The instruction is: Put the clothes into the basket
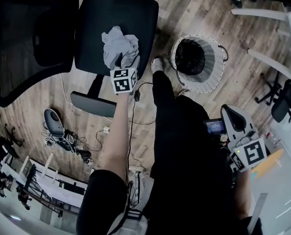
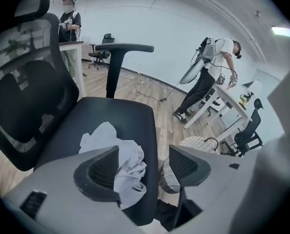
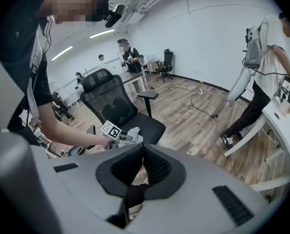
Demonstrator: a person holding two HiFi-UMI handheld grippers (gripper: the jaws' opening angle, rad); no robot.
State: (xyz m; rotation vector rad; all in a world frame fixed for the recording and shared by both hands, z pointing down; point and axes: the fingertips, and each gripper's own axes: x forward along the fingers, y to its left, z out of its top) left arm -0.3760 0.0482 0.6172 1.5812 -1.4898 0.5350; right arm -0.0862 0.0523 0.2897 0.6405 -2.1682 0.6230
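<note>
Crumpled grey cloth [image 2: 102, 136] lies mid-seat on the chair [image 2: 111, 108], between the left gripper's [image 2: 144, 152] wide jaws; the right gripper [image 3: 143, 155] is closed and empty.

No writing, label, brand or number can be read anywhere.

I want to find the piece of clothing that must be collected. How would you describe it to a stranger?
Look for the black office chair standing left of the white woven basket on the wooden floor. On it lies a crumpled light grey garment. It is the only pale, soft thing on that dark chair.
</note>
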